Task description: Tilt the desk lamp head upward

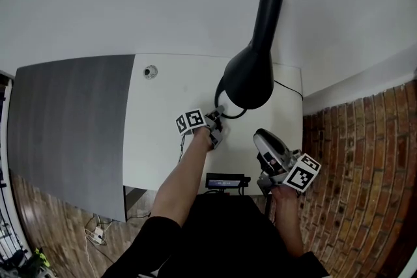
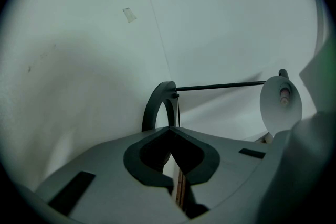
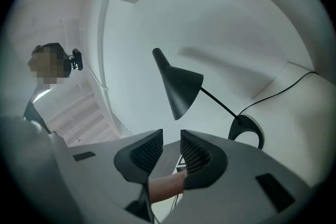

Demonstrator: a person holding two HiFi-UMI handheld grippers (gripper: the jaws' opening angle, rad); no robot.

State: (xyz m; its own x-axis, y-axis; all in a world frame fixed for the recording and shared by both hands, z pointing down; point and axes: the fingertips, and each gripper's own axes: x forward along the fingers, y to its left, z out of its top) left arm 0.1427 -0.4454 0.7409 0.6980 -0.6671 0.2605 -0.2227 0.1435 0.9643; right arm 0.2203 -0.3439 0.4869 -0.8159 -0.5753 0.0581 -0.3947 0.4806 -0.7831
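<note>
The black desk lamp [image 1: 251,71] stands on the right half of the white desk [image 1: 163,140], nearer the right edge than the left and about midway between the back and front edges. Its lamp head [image 3: 181,89] is a long cone that slants: the narrow end points up and toward the back edge, and the wide mouth faces down toward the desk. A thin rod [image 2: 220,86] joins the head to the ring base [image 2: 151,110], which rests flat on the desk. A black cable [image 3: 283,89] runs from the base toward the right edge.

The left gripper [image 1: 216,119] sits at the ring base on its front-left side. Its jaws are closed tip to tip with nothing clamped between them. Whether the tips touch the ring cannot be told. The person's left forearm [image 1: 182,172] reaches in over the front edge behind it.

The right gripper [image 1: 262,137] is near the front right corner, apart from the lamp, and points toward the lamp head. Its jaws stand partly open with a narrow gap, and nothing is between the pads.

A grey mat [image 1: 71,120] covers the left part of the desk. A small round grommet [image 1: 150,72] sits near the back edge, beside the mat. A small black device [image 1: 225,182] sits at the front edge, between the two arms.
</note>
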